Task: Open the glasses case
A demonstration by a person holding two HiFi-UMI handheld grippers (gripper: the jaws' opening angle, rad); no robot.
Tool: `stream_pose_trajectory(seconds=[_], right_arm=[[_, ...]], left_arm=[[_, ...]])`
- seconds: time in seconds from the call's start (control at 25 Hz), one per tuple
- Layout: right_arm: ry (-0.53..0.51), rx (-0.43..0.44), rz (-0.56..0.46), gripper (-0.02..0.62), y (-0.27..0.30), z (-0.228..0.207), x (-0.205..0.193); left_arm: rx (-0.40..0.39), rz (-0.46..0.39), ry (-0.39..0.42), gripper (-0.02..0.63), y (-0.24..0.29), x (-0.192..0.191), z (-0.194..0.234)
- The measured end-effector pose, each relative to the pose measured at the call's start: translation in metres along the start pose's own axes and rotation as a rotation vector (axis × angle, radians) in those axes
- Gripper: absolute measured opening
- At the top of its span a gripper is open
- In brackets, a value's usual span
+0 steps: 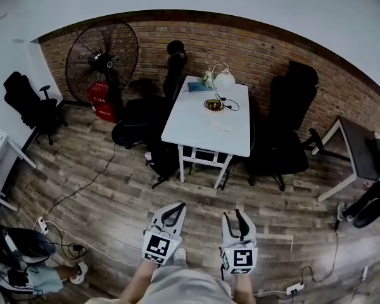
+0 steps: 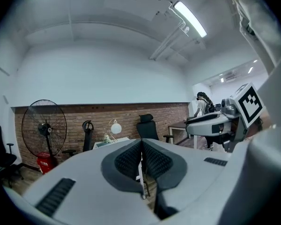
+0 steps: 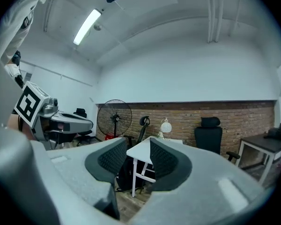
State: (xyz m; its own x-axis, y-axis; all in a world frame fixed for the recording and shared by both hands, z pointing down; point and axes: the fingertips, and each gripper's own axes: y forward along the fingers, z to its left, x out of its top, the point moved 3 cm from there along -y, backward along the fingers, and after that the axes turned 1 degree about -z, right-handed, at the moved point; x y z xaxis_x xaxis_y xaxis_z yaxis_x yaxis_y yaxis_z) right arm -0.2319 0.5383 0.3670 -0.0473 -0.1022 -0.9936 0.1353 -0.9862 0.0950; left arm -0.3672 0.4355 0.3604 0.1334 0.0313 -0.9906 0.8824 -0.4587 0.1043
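Nearest, well short of the white table [image 1: 199,124], the left gripper [image 1: 176,209] is clenched on nothing and the right gripper [image 1: 234,215] stands released, its jaws parted and empty. By that table's right edge lies what may be the glasses case [image 1: 221,126], a pale flat shape too small to be sure of. Just behind it a round bowl [image 1: 213,105] holds something dark I cannot identify, and a globe lamp [image 1: 224,78] stands at the far right corner.
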Motion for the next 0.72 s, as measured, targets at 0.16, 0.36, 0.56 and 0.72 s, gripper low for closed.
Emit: stream_pose_trajectory(seconds=[0.16, 0.36, 0.56, 0.72], right_arm=[[-0.016, -0.012, -0.004, 0.156, 0.030, 0.004, 0.005], [-0.032, -0.039, 0.005, 0.157, 0.061, 0.008, 0.013], [-0.025, -0.070, 0.027, 0.156, 0.080, 0.010, 0.017], [-0.031, -0.078, 0.044, 0.156, 0.087, 0.011, 0.015]], left_arm=[[-0.022, -0.008, -0.001, 0.006, 0.017, 0.000, 0.028], [-0.047, -0.021, -0.002, 0.006, 0.036, 0.003, 0.057], [-0.071, -0.021, -0.016, 0.006, 0.050, 0.004, 0.076], [-0.082, -0.023, -0.028, 0.006, 0.055, 0.001, 0.082]])
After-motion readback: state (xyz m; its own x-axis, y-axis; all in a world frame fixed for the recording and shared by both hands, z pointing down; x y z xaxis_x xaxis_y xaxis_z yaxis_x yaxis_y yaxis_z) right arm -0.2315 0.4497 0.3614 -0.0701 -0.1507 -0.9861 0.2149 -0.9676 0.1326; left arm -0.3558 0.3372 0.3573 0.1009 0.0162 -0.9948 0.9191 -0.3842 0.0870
